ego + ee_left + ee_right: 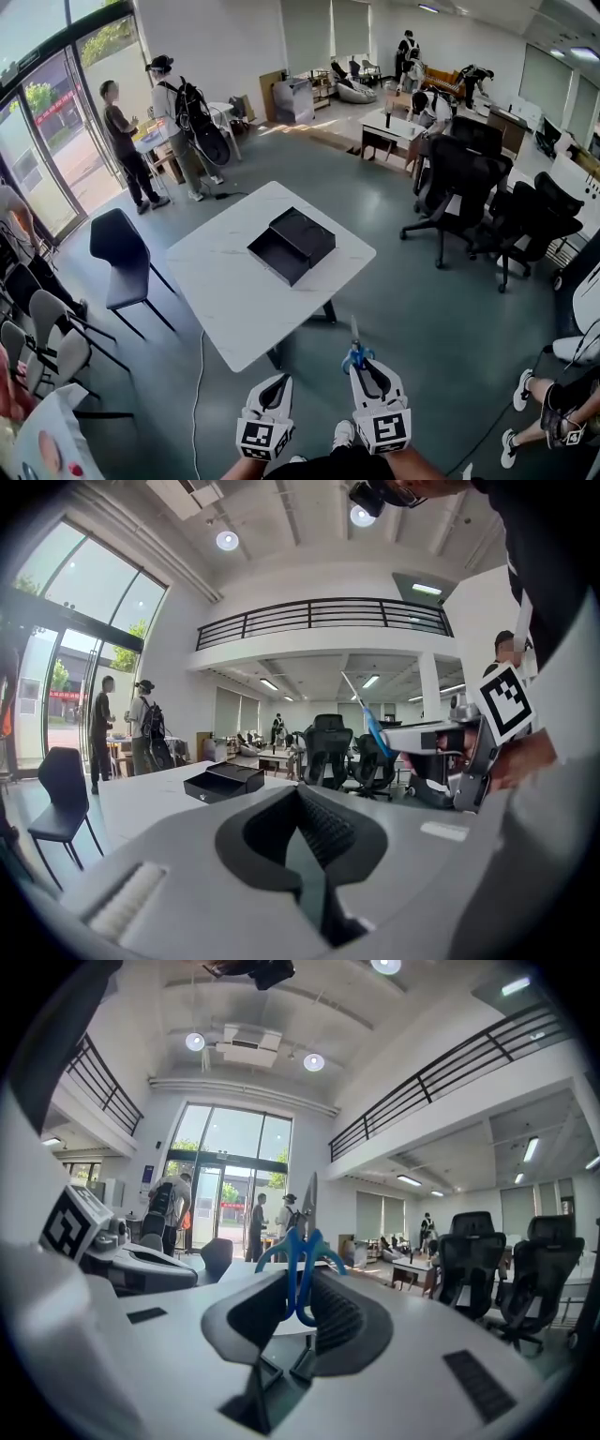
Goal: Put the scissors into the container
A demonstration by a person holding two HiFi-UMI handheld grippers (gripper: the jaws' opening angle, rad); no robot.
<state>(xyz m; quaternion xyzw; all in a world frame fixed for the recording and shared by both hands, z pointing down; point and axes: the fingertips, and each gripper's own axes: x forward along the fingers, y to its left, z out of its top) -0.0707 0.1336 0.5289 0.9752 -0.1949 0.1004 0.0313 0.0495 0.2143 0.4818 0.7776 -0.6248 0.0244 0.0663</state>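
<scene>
Blue-handled scissors stick up from my right gripper, blades pointing forward and away from me. In the right gripper view the jaws are shut on the scissors' handles, at my right gripper. The container, an open black box with its lid beside it, sits on the white table ahead of both grippers. My left gripper hangs beside the right one, short of the table's near corner, jaws together and empty. From my left gripper I see the box and the scissors.
A black chair stands left of the table, black office chairs to its right. Two people stand near the glass doors. A cable runs over the floor by the table's near corner. Someone's feet show at the right.
</scene>
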